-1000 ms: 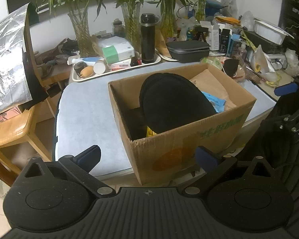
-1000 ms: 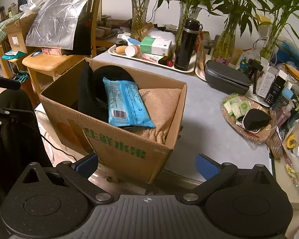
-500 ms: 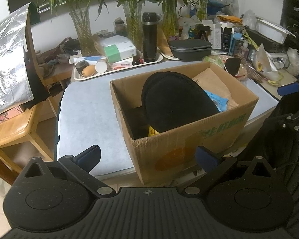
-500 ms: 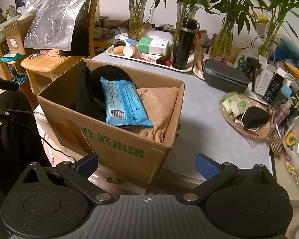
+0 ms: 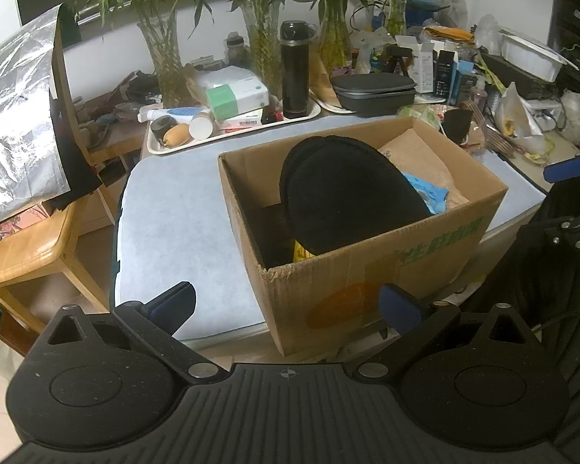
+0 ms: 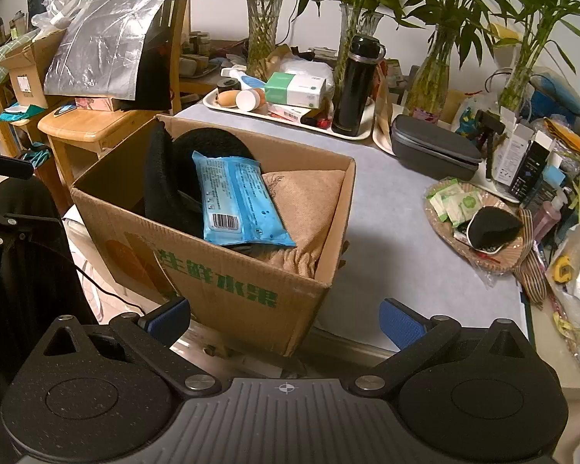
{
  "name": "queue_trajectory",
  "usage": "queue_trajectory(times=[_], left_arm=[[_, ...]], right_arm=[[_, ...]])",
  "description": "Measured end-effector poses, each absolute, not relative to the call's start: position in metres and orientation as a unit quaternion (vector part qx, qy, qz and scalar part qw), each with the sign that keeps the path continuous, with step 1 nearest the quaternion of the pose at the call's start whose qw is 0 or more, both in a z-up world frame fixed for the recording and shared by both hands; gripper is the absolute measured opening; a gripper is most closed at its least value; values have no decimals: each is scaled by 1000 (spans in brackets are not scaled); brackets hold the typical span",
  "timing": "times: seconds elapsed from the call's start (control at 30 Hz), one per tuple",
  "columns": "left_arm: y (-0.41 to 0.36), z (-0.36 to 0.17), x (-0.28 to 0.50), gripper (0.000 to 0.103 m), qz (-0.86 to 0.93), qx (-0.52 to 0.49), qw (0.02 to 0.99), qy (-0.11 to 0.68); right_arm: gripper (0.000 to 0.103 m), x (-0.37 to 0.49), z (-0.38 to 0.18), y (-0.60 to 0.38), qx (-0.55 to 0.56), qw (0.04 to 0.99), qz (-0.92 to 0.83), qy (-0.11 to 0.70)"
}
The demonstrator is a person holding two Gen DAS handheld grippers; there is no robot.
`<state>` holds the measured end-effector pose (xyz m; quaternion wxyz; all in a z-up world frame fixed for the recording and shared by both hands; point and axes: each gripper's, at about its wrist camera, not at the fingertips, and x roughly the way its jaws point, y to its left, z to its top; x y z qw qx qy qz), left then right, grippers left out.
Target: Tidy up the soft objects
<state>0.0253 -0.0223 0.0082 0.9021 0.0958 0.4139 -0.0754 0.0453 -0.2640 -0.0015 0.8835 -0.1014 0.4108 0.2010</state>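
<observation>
1. Right now both tools are empty: the left gripper (image 5: 286, 307) and the right gripper (image 6: 284, 315) each hang with fingers spread wide, short of the cardboard box (image 6: 220, 274) at the near edge of the desk (image 5: 174, 212).
2. Soft things already sit in the box: black round cushions (image 5: 348, 197) standing on edge at its left end, a tan cushion (image 6: 309, 201) at the right, and a blue wipes pack (image 6: 236, 197) leaning across both.
3. Judging by that, the step in hand is probably to fetch the next soft item or settle the load; which one, the views do not say.
4. A small black pouch (image 6: 491, 226) lies in a woven basket (image 6: 498, 259) to the right, well apart from the box; it looks a likely candidate for the right gripper.
5. Approach from above, pinch the pouch across its middle, and lift clear of the sachets beside it.
6. Drop it into the gap by the tan cushion, without knocking the leaning wipes pack.
</observation>
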Motion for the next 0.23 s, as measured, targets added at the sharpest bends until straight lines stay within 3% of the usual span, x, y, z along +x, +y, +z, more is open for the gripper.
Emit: queue_trajectory(times=[0.23], left_arm=[[-16,10,26,103,-62,87,907,407]], right_arm=[[103,52,-5,-269,-88,884,194,416]])
